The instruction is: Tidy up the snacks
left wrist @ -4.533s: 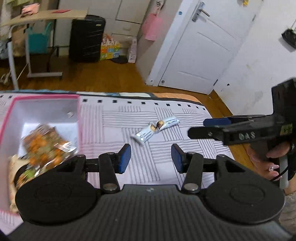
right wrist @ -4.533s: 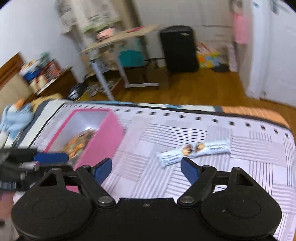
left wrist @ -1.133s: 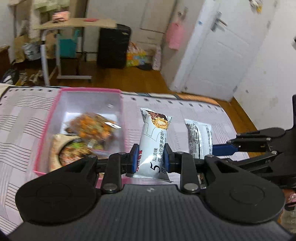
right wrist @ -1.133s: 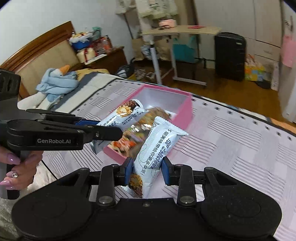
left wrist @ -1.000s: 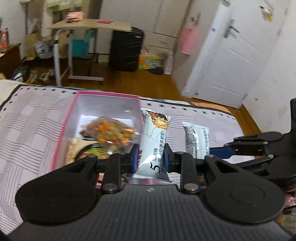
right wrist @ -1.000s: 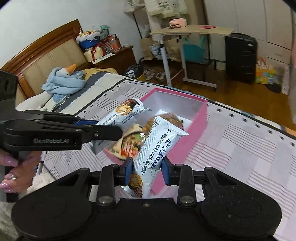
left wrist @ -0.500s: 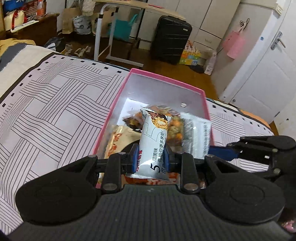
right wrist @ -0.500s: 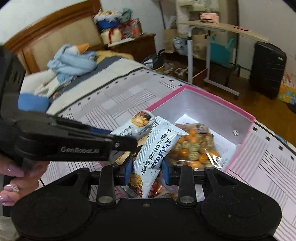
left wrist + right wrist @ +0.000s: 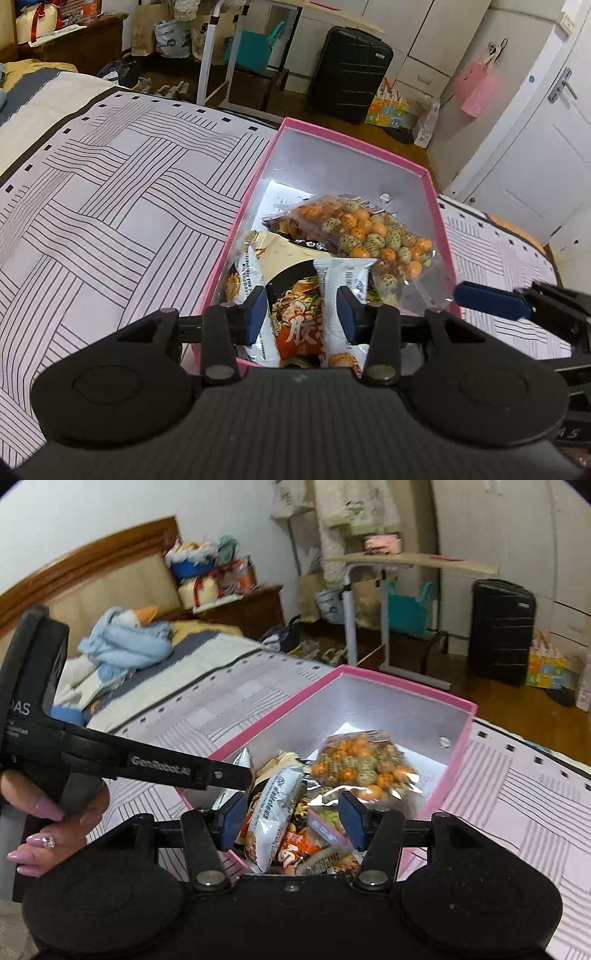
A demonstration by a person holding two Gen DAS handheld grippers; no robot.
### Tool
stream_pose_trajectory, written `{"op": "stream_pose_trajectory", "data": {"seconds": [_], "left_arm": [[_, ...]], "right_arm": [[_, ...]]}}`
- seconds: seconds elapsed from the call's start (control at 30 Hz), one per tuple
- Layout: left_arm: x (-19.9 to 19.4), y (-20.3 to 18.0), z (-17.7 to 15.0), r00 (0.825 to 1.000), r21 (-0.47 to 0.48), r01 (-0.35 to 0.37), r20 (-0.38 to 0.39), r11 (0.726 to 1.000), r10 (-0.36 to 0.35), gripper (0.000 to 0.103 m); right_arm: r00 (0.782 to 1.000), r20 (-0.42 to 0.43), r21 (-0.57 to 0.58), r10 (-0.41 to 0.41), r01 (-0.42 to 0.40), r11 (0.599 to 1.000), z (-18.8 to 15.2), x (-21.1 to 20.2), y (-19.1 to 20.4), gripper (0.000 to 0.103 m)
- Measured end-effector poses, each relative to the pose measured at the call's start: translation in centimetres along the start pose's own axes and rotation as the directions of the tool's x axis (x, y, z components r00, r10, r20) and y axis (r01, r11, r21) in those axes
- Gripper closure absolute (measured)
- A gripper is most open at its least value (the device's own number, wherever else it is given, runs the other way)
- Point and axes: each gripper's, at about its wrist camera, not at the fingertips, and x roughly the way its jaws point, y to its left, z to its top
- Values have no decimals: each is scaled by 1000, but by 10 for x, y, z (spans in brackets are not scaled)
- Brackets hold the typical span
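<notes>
Both my grippers — left (image 9: 301, 308), right (image 9: 291, 821) — hang side by side over the near end of the pink box (image 9: 354, 142), jaws wide, two white bars (image 9: 341, 291) lying loose inside.

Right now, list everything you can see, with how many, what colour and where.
Box: one, pink, on the bed.
Snack bars: two, white wrappers, near end of box.
Nut bag: one, clear with orange and green nuts, middle of box.
Noodle packet: one, beige and dark, under the bars.
Bedspread: one, pale pink with black lines.
Suitcase: one, black, on the floor beyond.
Desk: one, beige top.
Left hand-held gripper: open, over the box.
Right hand-held gripper: open, over the box.
</notes>
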Motion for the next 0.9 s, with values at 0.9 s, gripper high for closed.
{"op": "stream_pose_trajectory", "data": {"seconds": [0.9], "left_arm": [[-89, -83, -52, 993, 286, 17, 105, 958, -49, 60]], "right_arm": [[911, 131, 215, -392, 360, 908, -44, -140, -17, 41]]}}
